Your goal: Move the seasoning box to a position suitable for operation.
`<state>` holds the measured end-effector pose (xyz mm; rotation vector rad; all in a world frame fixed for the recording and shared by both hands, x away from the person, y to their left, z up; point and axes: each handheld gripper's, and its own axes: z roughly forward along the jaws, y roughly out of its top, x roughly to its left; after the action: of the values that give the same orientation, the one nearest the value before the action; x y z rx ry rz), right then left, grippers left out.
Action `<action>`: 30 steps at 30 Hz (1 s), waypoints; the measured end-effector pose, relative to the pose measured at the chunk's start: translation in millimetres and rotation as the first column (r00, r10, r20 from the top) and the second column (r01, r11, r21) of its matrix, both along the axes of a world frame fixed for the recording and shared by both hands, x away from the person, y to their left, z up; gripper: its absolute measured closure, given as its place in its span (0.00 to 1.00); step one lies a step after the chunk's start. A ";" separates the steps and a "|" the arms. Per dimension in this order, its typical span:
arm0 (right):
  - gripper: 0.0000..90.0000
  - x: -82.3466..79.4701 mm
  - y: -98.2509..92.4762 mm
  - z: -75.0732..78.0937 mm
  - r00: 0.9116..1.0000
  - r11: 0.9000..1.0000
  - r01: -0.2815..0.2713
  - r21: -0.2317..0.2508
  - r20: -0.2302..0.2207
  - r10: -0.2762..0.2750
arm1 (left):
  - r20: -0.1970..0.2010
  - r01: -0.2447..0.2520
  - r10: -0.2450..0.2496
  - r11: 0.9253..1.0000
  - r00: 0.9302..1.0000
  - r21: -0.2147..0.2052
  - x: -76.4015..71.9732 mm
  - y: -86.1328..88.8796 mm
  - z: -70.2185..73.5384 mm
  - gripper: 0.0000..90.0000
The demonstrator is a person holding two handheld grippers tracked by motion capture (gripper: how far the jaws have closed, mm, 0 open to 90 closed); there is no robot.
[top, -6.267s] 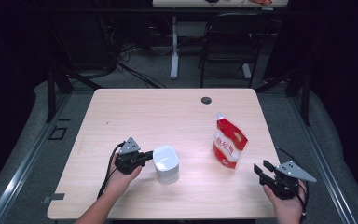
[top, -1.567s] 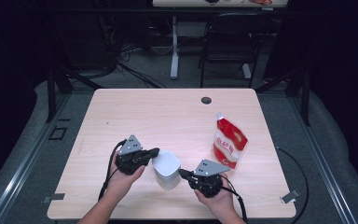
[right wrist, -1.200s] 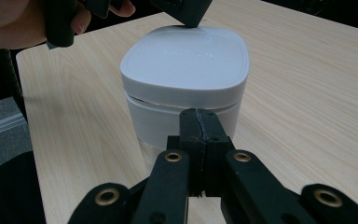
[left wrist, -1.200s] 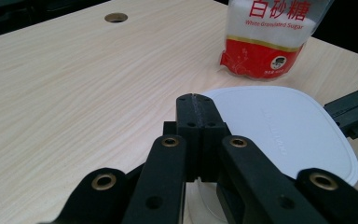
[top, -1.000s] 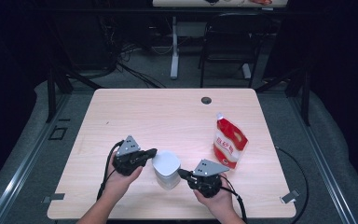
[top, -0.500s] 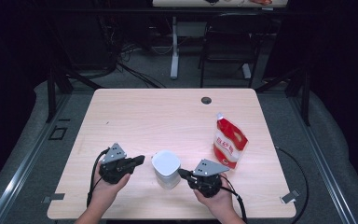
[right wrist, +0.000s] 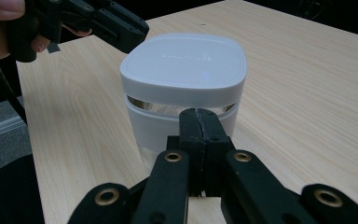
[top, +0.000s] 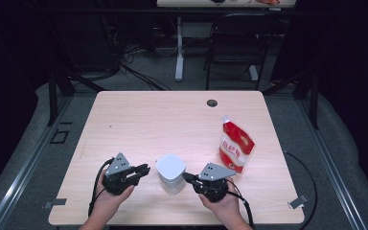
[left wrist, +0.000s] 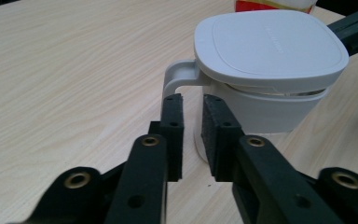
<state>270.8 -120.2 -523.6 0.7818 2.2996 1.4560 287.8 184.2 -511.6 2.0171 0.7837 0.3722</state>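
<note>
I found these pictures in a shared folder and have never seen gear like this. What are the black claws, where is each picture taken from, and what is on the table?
A person holds a two-jaw gripper in each hand. One picture looks down from above; the other two come from cameras riding on the grippers. On the wooden table stand a white lidded container and a red pouch. The left gripper is open, its jaws having just opened, nothing between them. The right gripper is shut and seems to touch the container's side, holding nothing.

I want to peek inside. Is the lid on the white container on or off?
On. The white lid sits flat on the white container, covering its top; only a thin gap shows under its rim.
</note>
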 end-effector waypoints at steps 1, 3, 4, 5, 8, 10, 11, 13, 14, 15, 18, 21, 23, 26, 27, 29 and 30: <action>1.00 0.4 0.0 0.8 1.000 1.000 0.000 0.001 -0.001 0.000 | 0.008 0.004 -0.004 1.000 1.000 0.001 -1.0 0.1 1.3 0.83; 1.00 1.3 1.5 3.2 1.000 1.000 -0.004 0.006 -0.001 0.004 | 0.012 0.006 -0.006 1.000 1.000 -0.010 -1.9 0.1 2.7 0.77; 1.00 1.3 1.5 3.2 1.000 1.000 -0.004 0.006 -0.001 0.004 | 0.016 0.007 -0.007 1.000 1.000 -0.013 -2.3 0.2 3.2 0.77; 1.00 1.0 3.1 4.8 1.000 1.000 -0.006 0.008 0.006 0.006 | 0.019 0.006 -0.006 1.000 1.000 -0.015 -3.1 1.0 3.8 0.75; 1.00 0.3 4.4 6.7 1.000 1.000 -0.009 0.008 0.013 0.009 | 0.019 0.012 -0.011 1.000 1.000 -0.020 -3.8 1.7 3.7 0.73; 1.00 0.6 4.2 8.6 1.000 1.000 -0.011 0.010 0.017 0.011 | 0.023 0.015 -0.014 1.000 1.000 -0.019 -4.7 1.0 4.2 0.73; 1.00 0.8 4.0 9.8 1.000 1.000 -0.011 0.013 0.018 0.011 | 0.025 0.016 -0.015 1.000 1.000 -0.019 -5.2 0.3 4.5 0.72; 1.00 1.2 3.4 12.5 1.000 1.000 -0.012 0.014 0.020 0.012 | 0.027 0.020 -0.020 1.000 0.999 -0.022 -5.7 -0.4 4.7 0.71; 1.00 1.2 3.4 12.5 1.000 1.000 -0.012 0.014 0.020 0.012 | 0.031 0.024 -0.023 1.000 0.999 -0.020 -6.3 -1.4 4.8 0.71; 1.00 1.3 2.9 14.6 1.000 1.000 -0.013 0.024 0.024 0.013 | 0.031 0.025 -0.024 1.000 0.999 -0.017 -7.0 -2.9 4.6 0.70; 1.00 1.1 2.6 16.6 1.000 0.999 -0.013 0.033 0.027 0.012 | 0.036 0.031 -0.031 0.999 0.999 0.009 -8.2 -7.1 3.3 0.69; 1.00 0.8 3.2 19.2 0.999 0.999 -0.017 0.043 0.031 0.016 | 0.039 0.038 -0.038 0.999 0.999 0.017 -9.0 -11.3 2.1 0.66; 1.00 0.5 3.8 19.2 0.999 0.999 -0.017 0.037 0.032 0.016 | 0.043 0.042 -0.043 0.999 0.998 0.022 -9.3 -12.6 2.0 0.65; 1.00 0.6 4.2 18.6 0.999 0.999 -0.014 0.033 0.032 0.013 | 0.052 0.047 -0.049 0.998 0.997 0.039 -10.7 -15.3 1.2 0.65; 1.00 0.9 3.8 18.4 0.999 0.999 -0.014 0.033 0.029 0.013 | 0.054 0.046 -0.048 0.998 0.997 0.040 -11.1 -15.7 1.0 0.65; 1.00 0.7 3.1 17.3 1.000 1.000 -0.010 0.030 0.024 0.009 | 0.051 0.046 -0.047 0.998 0.998 0.037 -11.2 -16.0 0.4 0.65; 1.00 0.7 3.1 17.3 1.000 1.000 -0.010 0.030 0.024 0.009 | 0.051 0.046 -0.047 0.998 0.998 0.037 -11.2 -16.0 0.4 0.65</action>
<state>271.5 -117.1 -506.3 0.7588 2.2721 1.4988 276.5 168.2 -511.1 2.0470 0.7011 0.4131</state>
